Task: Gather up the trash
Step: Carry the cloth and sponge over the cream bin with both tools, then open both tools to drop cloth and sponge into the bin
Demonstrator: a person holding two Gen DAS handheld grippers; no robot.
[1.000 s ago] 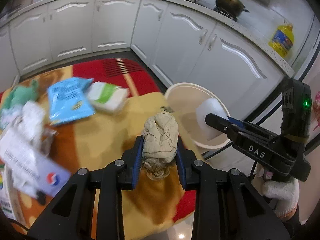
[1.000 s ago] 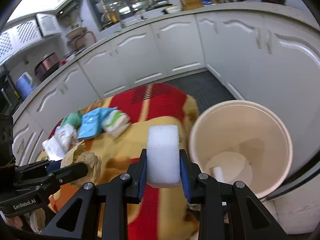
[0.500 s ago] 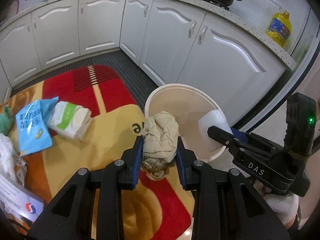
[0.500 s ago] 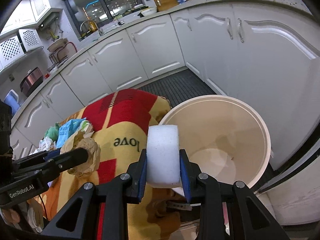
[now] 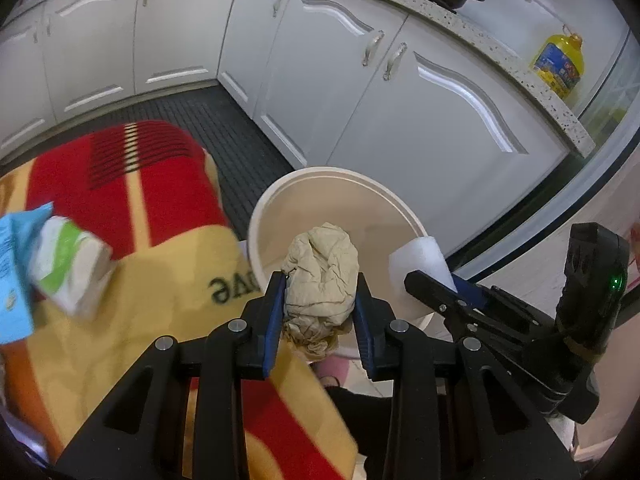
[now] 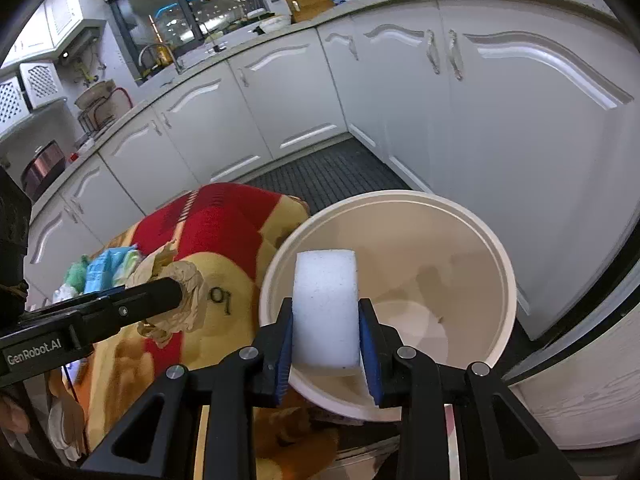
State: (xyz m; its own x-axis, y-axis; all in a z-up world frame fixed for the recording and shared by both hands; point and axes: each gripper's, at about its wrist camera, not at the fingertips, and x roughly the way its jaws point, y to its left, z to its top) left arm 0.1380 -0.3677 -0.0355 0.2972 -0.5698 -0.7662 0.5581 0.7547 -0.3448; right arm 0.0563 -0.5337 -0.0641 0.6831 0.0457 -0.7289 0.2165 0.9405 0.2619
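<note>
- White kitchen cabinets ring a blanket-draped bench point(image 5: 132, 320). Left wrist view: left gripper point(image 5: 320, 308), its jaws just eased slightly, clamps crumpled paper point(image 5: 320, 280) at the bin's point(image 5: 340, 176) near rim.
- Right wrist view: right gripper point(image 6: 326, 344) clamps a foam block point(image 6: 326, 308) above the bin mouth; next, I judge, release.

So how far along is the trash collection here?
Midway. Something pale already lies in the bin. The left gripper holds crumpled paper and the right gripper a white sponge, both at its rim. Packets remain on the blanket.
</note>
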